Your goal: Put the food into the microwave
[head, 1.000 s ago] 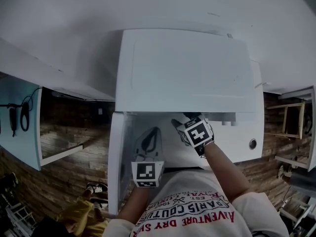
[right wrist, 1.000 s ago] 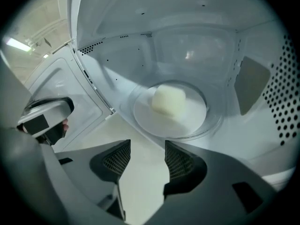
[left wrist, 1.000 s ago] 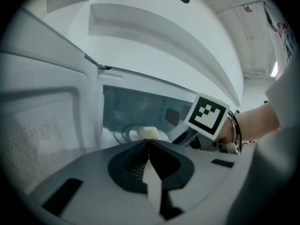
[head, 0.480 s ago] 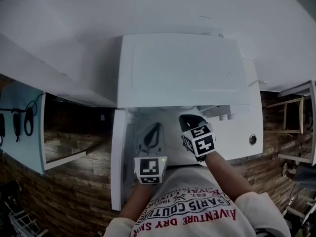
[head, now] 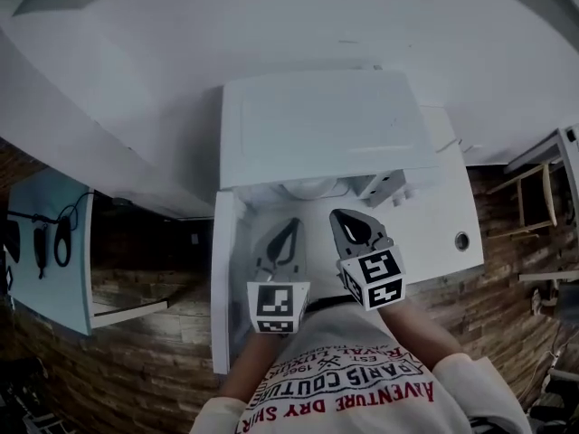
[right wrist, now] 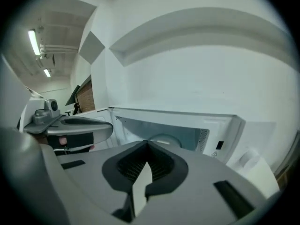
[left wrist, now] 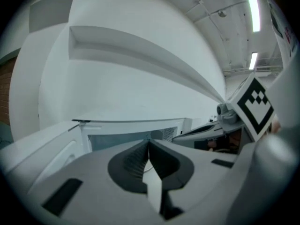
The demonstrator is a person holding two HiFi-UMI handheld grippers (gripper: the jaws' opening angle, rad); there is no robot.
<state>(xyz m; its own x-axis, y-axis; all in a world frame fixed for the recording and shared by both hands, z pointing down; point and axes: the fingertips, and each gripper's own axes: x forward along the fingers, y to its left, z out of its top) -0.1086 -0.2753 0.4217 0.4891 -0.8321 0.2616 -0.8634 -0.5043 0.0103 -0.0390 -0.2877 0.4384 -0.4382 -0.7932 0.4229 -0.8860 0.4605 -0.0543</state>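
The white microwave [head: 326, 125] stands in front of me with its door [head: 223, 287] swung open to the left. Inside the cavity sits a pale round dish [head: 312, 188], seen also in the right gripper view as a white dish [right wrist: 164, 140] on the cavity floor. My left gripper [head: 286, 231] hangs just outside the opening, shut with nothing between its jaws. My right gripper [head: 351, 222] is beside it, also outside the cavity, shut and empty. In the left gripper view the left gripper [left wrist: 149, 143] points at the open cavity [left wrist: 122, 137].
The microwave's knobs [head: 401, 193] are to the right of the opening. It stands on a white counter [head: 448, 242] with a small round fitting [head: 462, 240]. A light blue panel [head: 54, 251] with hanging cables is at the left, a wooden rack [head: 543, 179] at the right.
My right gripper has drawn back out of the microwave cavity towards me and risen. The left gripper has lifted a little. The dish stays inside.
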